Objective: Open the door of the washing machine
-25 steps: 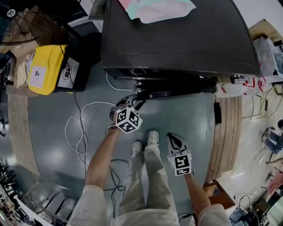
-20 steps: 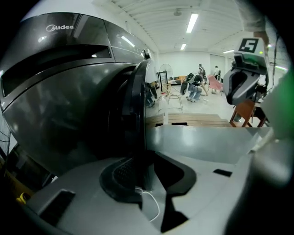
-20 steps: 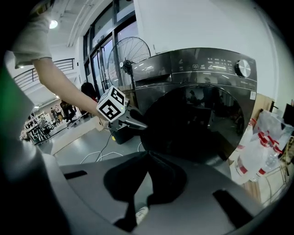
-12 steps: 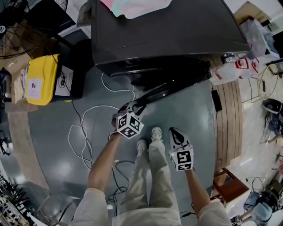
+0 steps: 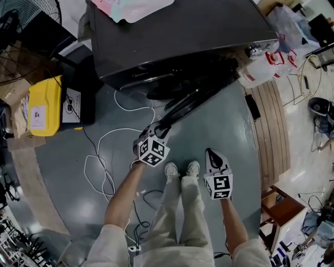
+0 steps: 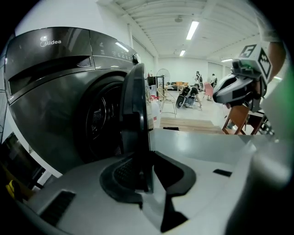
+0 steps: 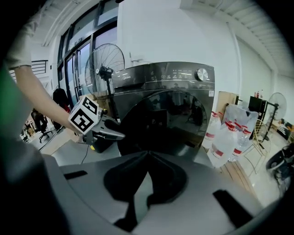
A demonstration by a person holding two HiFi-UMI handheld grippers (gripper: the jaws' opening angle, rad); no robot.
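Observation:
The dark grey washing machine (image 5: 177, 36) stands ahead, and its round door (image 5: 201, 91) is swung partway out. My left gripper (image 5: 160, 126) is shut on the door's free edge. In the left gripper view that edge (image 6: 136, 114) runs upright between the jaws of the left gripper (image 6: 146, 181), with the drum opening (image 6: 98, 124) behind it. My right gripper (image 5: 211, 152) hangs over the floor to the right of the door, apart from it. Its jaws meet with nothing between them, as the right gripper (image 7: 148, 155) shows in its own view, facing the door's dark glass (image 7: 167, 121).
A white cable (image 5: 99, 156) loops over the grey floor to the left. A yellow container (image 5: 44, 99) stands left of the machine. Water bottles (image 5: 261, 73) and a wooden pallet (image 5: 271, 130) lie right of it. A pastel bag (image 5: 130, 8) rests on top. My shoes (image 5: 180, 169) are between the grippers.
The door has swung further out from the machine, and my left gripper has come back with its edge. My right gripper has shifted slightly and turned.

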